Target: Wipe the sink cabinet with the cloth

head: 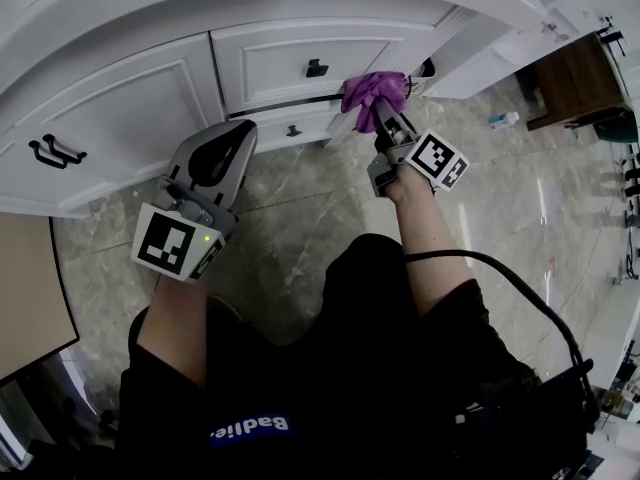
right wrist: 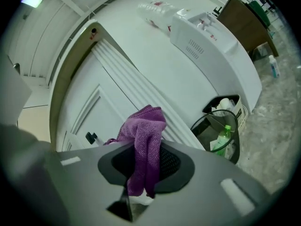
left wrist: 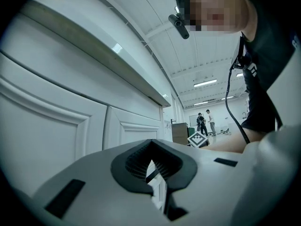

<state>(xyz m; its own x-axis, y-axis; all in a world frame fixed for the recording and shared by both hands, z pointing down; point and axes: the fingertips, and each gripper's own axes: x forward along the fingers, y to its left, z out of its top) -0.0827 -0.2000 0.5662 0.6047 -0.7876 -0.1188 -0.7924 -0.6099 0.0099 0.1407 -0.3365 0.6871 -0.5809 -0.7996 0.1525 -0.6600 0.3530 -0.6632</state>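
Right claw (head: 388,116) clamps cloth (head: 372,90) against sink cabinet (head: 270,63) at 1 o'clock, positioned for wiping. Left claw (head: 225,146) clenched, empty, held clear at 9 o'clock.

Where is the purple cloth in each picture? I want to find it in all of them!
Head view: the purple cloth is upper middle, pinched by the right gripper at the front of the white cabinet.
Left gripper view: not in it.
Right gripper view: the purple cloth is in the centre, clamped between that gripper's fingers.
Shared landmark: the white cabinet, which shows in all three views.
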